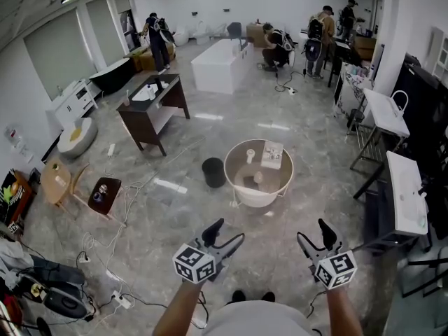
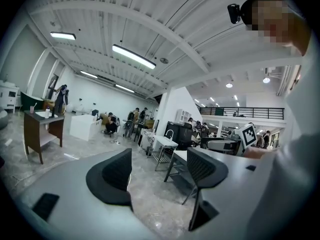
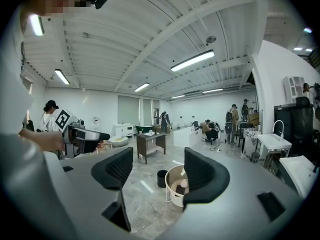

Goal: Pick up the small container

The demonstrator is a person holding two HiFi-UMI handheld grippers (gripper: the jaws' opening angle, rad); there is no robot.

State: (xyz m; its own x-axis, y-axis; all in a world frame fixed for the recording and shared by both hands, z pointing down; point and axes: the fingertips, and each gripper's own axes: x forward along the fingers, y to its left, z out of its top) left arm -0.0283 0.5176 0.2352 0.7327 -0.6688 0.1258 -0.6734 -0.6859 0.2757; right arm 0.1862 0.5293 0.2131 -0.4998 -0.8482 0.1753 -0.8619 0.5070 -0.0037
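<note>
A round white tub [image 1: 240, 191] on thin legs stands on the floor ahead of me. Inside it are a small pale container [image 1: 258, 177], a small white bottle [image 1: 250, 155] and a flat printed box [image 1: 272, 155]. Both grippers are held low in front of me, well short of the tub. My left gripper [image 1: 228, 231] is open with nothing between its jaws [image 2: 160, 171]. My right gripper [image 1: 313, 231] is open and empty too [image 3: 157, 171]. In the right gripper view, the tub [image 3: 171, 193] shows far off between the jaws, with the small container [image 3: 183, 183] inside.
A black bin [image 1: 213, 172] stands just left of the tub. Cables [image 1: 105, 257] trail over the floor at the left. White basins on stands [image 1: 406, 187] line the right side. A dark wooden table [image 1: 150, 103] and a white block [image 1: 217, 65] lie farther back, with several people.
</note>
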